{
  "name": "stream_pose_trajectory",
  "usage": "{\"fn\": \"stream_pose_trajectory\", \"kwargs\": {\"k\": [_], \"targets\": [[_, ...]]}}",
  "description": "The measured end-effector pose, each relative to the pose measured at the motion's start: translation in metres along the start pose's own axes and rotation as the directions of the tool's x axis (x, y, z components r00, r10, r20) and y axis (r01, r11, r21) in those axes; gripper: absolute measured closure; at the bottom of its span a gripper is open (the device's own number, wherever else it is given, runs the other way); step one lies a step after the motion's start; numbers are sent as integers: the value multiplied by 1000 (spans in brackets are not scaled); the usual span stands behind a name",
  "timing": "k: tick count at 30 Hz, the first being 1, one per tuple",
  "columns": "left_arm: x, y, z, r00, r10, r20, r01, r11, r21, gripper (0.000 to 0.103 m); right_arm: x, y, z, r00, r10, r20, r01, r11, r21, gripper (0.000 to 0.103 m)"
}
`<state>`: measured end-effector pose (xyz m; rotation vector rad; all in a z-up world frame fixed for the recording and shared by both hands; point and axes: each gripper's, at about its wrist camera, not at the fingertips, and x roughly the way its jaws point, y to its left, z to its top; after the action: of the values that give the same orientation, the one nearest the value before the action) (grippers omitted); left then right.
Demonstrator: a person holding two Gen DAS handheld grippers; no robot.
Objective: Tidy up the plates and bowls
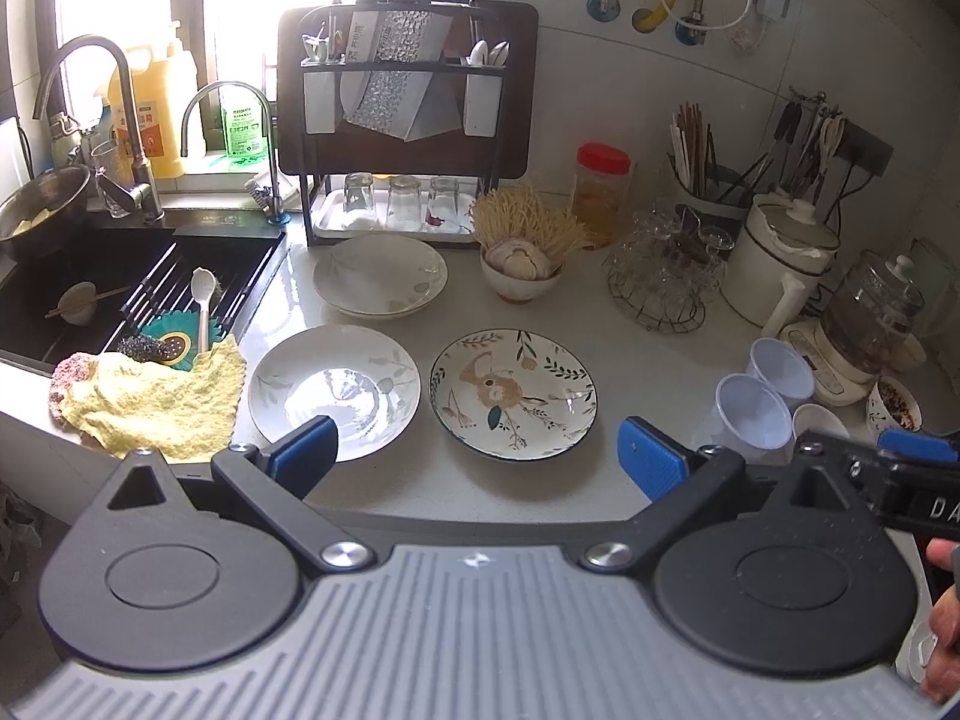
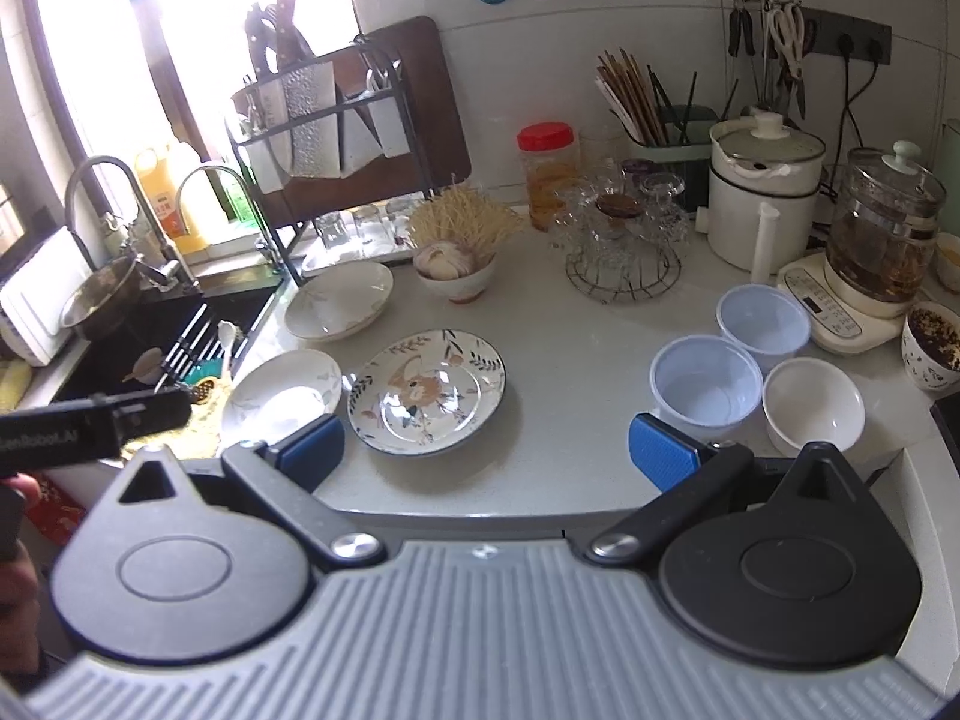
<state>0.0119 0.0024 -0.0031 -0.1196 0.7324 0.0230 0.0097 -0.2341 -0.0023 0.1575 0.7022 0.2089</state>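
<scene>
In the left wrist view the left gripper's (image 1: pixel 477 453) own blue pad covers the near rim of the pale leaf-print plate (image 1: pixel 334 390), and the right gripper (image 1: pixel 918 450) runs off the right edge. The window (image 1: pixel 120 6) is blown out white, so nothing beyond it reads. In the right wrist view the yellow cloth (image 2: pixel 207 414) mostly hides behind the other gripper, and the spice bowl (image 2: pixel 932 354) is cut by the right edge.

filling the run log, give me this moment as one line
stage: pre-grasp | left tongs: open, empty | right tongs: open, empty | floral blue-rimmed ceramic plate: on white counter, beside pale leaf-patterned plate
</scene>
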Motion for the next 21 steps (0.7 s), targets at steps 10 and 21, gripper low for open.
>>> {"fn": "stream_pose_trajectory", "kwargs": {"k": [10, 21], "targets": [[13, 1, -5, 999, -16, -39, 16, 1000, -8, 2, 3, -4, 2, 1000, 4, 1, -4, 1000, 19, 0], [23, -11, -2, 998, -44, -53, 45, 999, 13, 2, 3, -2, 2, 1000, 10, 4, -10, 1000, -5, 0]]}}
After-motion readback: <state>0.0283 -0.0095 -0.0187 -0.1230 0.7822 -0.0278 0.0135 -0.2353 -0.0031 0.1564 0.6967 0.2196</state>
